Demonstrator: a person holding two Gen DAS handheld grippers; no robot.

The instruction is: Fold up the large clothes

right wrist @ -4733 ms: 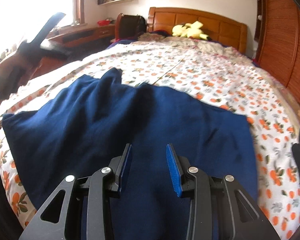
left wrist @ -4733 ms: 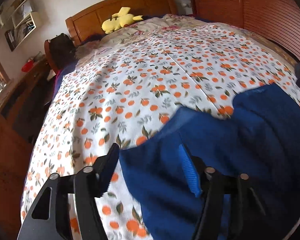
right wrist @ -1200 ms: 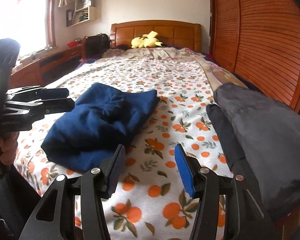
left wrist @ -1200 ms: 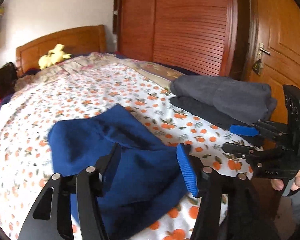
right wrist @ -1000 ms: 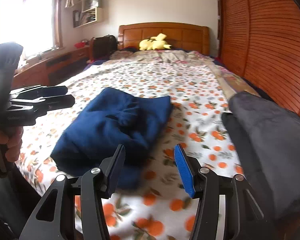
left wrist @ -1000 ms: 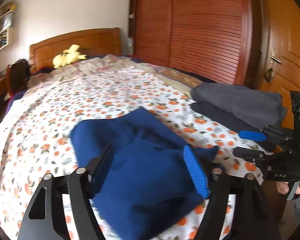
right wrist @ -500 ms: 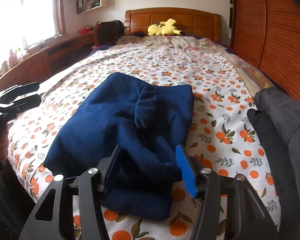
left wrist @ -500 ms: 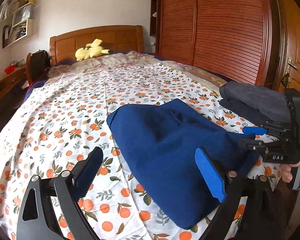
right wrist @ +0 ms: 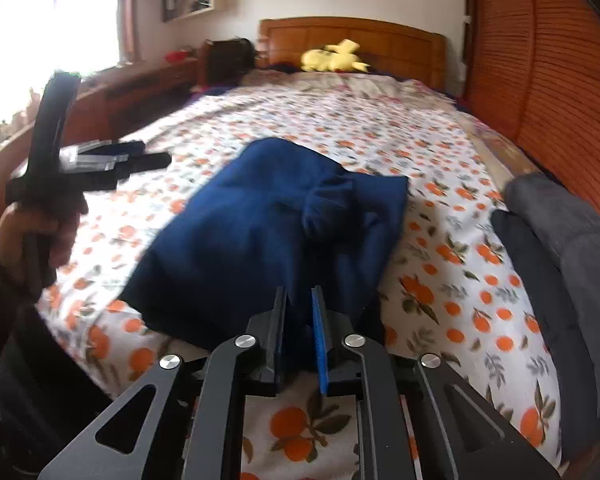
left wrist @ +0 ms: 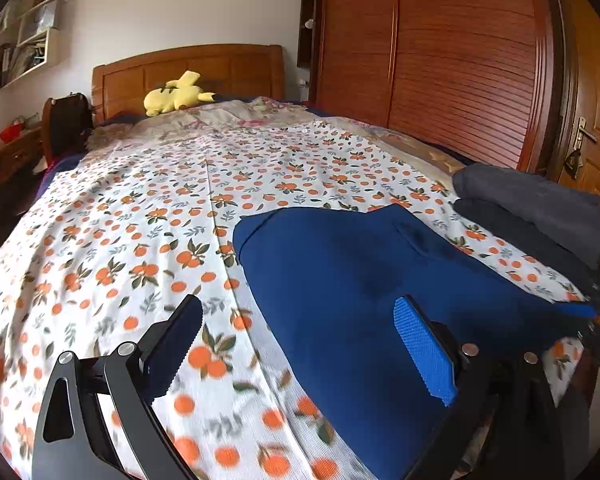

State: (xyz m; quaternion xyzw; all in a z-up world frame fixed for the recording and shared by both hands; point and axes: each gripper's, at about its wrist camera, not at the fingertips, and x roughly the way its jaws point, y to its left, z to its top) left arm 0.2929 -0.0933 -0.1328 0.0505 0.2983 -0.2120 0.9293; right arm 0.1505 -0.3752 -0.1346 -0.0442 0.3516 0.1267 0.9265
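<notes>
In the left wrist view, the left gripper (left wrist: pixel 300 344) is hovering over the near edge of the bed with its 2 jaws spread wide and opening a little further; nothing is being pinched. The black left finger is standing over the white orange-printed bedsheet (left wrist: pixel 140 240), while the finger with the blue ribbed pad (left wrist: pixel 424 352) is overlapping the folded dark blue fabric garment (left wrist: pixel 360 280), though contact cannot be confirmed. The garment is lying folded on the sheet toward the near right part of the bed, just beside a stack of 2 folded grey and dark garments (left wrist: pixel 540 216) at the right edge. A yellow plush toy (left wrist: pixel 176 96) is resting by the wooden headboard (left wrist: pixel 188 68). In the right wrist view, the right gripper (right wrist: pixel 300 332) is sitting at the near edge of the blue garment (right wrist: pixel 268 232), its 2 jaws standing narrow and closing, with a fold of blue fabric lying between them; whether the pads are pressing on it cannot be told. The left gripper (right wrist: pixel 140 160) is showing at the left, held in a person's hand (right wrist: pixel 32 236) and blurred.
</notes>
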